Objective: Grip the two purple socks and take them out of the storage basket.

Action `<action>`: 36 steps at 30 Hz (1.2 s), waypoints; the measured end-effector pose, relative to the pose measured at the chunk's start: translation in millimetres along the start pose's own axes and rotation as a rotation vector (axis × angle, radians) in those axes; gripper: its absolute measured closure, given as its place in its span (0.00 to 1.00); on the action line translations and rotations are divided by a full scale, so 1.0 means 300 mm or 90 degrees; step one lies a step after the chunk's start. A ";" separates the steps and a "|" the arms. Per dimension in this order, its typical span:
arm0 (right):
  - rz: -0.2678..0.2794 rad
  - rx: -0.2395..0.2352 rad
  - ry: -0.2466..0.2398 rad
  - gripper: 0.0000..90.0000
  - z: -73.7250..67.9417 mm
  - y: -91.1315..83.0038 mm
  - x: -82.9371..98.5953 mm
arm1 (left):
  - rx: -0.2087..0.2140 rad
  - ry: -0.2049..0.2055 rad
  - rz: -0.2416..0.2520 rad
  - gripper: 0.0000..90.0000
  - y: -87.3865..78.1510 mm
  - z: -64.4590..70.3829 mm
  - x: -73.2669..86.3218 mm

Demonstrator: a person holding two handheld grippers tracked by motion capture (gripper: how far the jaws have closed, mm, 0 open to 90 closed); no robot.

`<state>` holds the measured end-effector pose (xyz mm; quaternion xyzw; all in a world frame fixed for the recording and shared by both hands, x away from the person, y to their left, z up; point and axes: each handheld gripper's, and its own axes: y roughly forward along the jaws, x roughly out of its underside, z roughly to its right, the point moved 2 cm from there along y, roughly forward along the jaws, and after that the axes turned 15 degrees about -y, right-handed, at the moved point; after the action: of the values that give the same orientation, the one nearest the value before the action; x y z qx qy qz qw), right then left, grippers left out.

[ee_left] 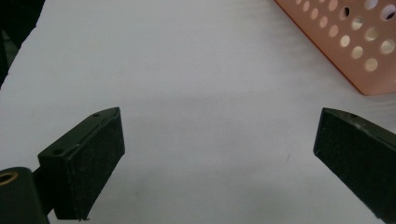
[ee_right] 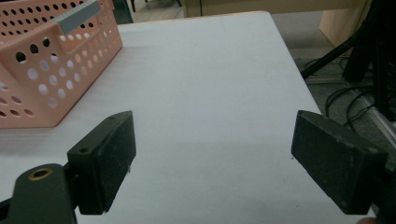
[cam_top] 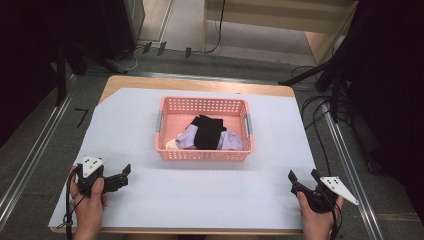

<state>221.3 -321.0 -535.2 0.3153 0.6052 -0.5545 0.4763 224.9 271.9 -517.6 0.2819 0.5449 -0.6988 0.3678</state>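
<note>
A pink basket (cam_top: pixel 202 150) sits in the middle of the desk (cam_top: pixel 150 200), which has a white sheet on it. Inside the basket lies a pile of clothes: a black cloth (cam_top: pixel 207 131) on top, a light purple cloth (cam_top: pixel 231 141) under it, and a bit of something pale (cam_top: pixel 171 144) at the left corner. It looks like the clothes are the things to be picked up.

What could go wrong? The black cloth lies across the purple one, so a grab that goes too deep could pull both up at once. The basket looks light, so if a gripper bumps its wall or snags a hole, the whole basket could slide or tip. A pinch on just a thin edge of cloth could slip out on the way up.

The left gripper (cam_top: pixel 126 175) rests near the front left of the desk, well apart from the basket. Its jaws are spread wide and there is nothing between them, just the white sheet below. The left gripper view shows a corner of the basket off to the side.

The right gripper (cam_top: pixel 303 176) rests near the front right. Its jaws are spread wide too, and they hold nothing and touch no cloth
</note>
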 end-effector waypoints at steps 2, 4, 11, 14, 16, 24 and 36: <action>-0.003 0.006 -0.004 0.15 -0.005 -0.001 -0.001 | -0.001 0.005 0.002 0.03 -0.002 0.002 0.001; -0.005 0.005 -0.012 0.15 -0.005 0.002 -0.002 | -0.004 0.007 0.004 0.03 -0.004 0.003 0.002; 0.015 0.024 -0.002 0.22 -0.010 -0.012 -0.015 | 0.002 0.004 0.005 0.03 -0.004 0.000 0.001; 0.035 0.023 -0.021 0.22 -0.038 -0.023 -0.069 | 0.002 0.004 0.006 0.03 -0.004 0.000 0.001; 0.041 0.017 -0.044 0.23 -0.056 -0.022 -0.100 | 0.005 0.001 0.005 0.03 -0.007 -0.001 0.001; 0.030 -0.011 -0.046 0.30 -0.129 0.009 -0.158 | 0.007 -0.001 0.005 0.03 -0.006 -0.002 0.001; 0.023 -0.058 -0.067 0.32 -0.240 0.079 -0.279 | 0.008 -0.002 0.005 0.03 -0.006 -0.002 0.001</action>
<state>255.6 -234.2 -471.5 0.2744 0.5982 -0.5333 0.5315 223.2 272.7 -517.0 0.2853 0.5391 -0.7010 0.3695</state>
